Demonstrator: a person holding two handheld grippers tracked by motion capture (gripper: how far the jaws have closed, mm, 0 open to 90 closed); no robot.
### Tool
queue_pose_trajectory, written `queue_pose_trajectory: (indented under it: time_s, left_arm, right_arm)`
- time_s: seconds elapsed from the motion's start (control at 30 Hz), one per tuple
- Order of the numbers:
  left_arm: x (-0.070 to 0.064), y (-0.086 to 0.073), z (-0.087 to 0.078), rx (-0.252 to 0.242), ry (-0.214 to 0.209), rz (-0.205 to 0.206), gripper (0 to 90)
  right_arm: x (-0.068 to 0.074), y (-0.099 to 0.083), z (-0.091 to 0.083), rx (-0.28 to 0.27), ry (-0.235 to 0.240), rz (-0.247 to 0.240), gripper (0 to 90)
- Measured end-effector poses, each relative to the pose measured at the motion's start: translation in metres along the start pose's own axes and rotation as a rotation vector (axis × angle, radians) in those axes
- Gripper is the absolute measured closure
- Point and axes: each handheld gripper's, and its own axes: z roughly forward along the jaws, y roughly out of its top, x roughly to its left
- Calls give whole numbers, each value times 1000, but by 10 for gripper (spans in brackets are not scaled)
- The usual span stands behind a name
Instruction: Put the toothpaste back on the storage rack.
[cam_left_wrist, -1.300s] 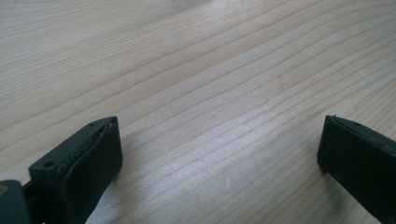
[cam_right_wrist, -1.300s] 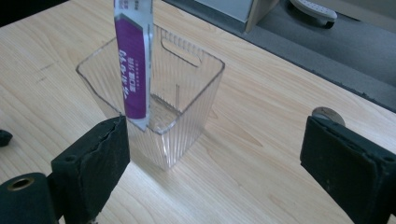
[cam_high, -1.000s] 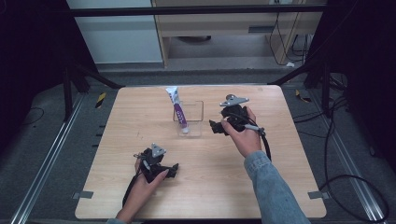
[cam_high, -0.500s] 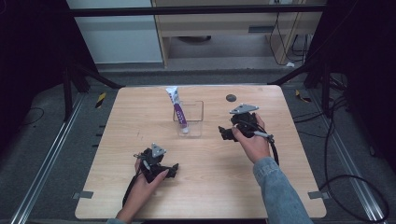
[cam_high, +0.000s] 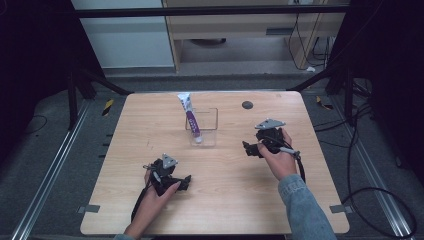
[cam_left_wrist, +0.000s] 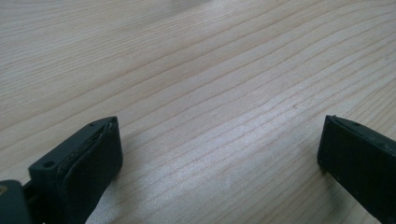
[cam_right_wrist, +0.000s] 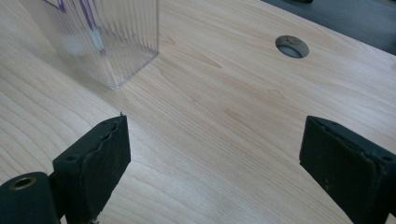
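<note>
Standing tilted inside the clear box (cam_high: 202, 126), the purple-and-white tube (cam_high: 190, 116) leans with its flat end up toward about eleven o'clock and its cap down at the box floor, as I see it from the high view. That box sits on the far middle part of the wooden surface (cam_high: 225, 200), at roughly twelve o'clock from my seat. In the right gripper view a corner of the same box (cam_right_wrist: 109, 39) shows at about eleven o'clock, with purple streaks of the tube (cam_right_wrist: 86, 14) visible through its wall.

My right gripper (cam_high: 256, 148) rests at about four o'clock from the box, near it but apart from it, pointing back toward it. Its fingers (cam_right_wrist: 95, 161) are spread wide with bare wood between them and nothing held. A round hole (cam_right_wrist: 292, 46) in the surface lies at about one o'clock in that view, beyond the fingers.

My left gripper (cam_high: 181, 183) lies at about seven o'clock from the box, well apart from it, near the front edge of the surface. Its fingers (cam_left_wrist: 86, 163) are likewise spread wide over plain wood grain, holding nothing.
</note>
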Motion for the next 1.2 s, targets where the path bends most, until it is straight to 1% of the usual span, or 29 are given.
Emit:
queue_pose_trajectory:
  time_s: [0.1,0.17,0.27,0.33,0.37,0.5,0.67,0.77,0.8,0.83,0.9,0.93,0.97,1.0,1.03,1.07,1.1,1.17,1.2]
  left_arm:
    - [0,0,0,0,0,0,0]
    - [0,0,0,0,0,0,0]
    - [0,0,0,0,0,0,0]
    - [0,0,0,0,0,0,0]
    - [0,0,0,0,0,0,0]
    - [0,0,0,0,0,0,0]
    - [0,0,0,0,0,0,0]
    - [0,0,0,0,0,0,0]
    - [0,0,0,0,0,0,0]
    - [0,0,0,0,0,0,0]
    - [0,0,0,0,0,0,0]
    - [0,0,0,0,0,0,0]
    - [0,0,0,0,0,0,0]
    - [0,0,0,0,0,0,0]
    - [0,0,0,0,0,0,0]
    - [0,0,0,0,0,0,0]
    - [0,0,0,0,1,0,0]
    - [0,0,0,0,1,0,0]
    - [0,0,0,0,1,0,0]
  right_arm:
    - [-4,-9,-1,3,-6,8,90]
    - [-6,-13,-1,5,-7,18,90]
    - [-8,-17,-1,8,-11,19,90]
    - [-9,-21,-1,9,-10,31,91]
    - [-10,-25,0,17,-11,33,91]
    - [-13,-32,1,26,-20,38,91]
    - [-14,-38,2,30,-19,40,93]
    - [-14,-47,4,42,-6,46,97]
    - [-14,-47,4,42,-6,46,97]
    - [-14,-52,4,46,2,53,98]
    - [-15,-54,4,44,2,54,98]
    - [-17,-59,4,37,6,75,99]
    - [-17,-59,4,37,6,75,99]
    - [-19,-61,4,39,5,86,99]
    - [-24,-67,3,39,-5,105,99]
    - [-24,-67,3,39,-5,105,99]
    - [-29,-73,3,42,-19,132,99]
    - [-35,-80,3,46,-32,156,100]
    - [-35,-80,3,46,-32,156,100]
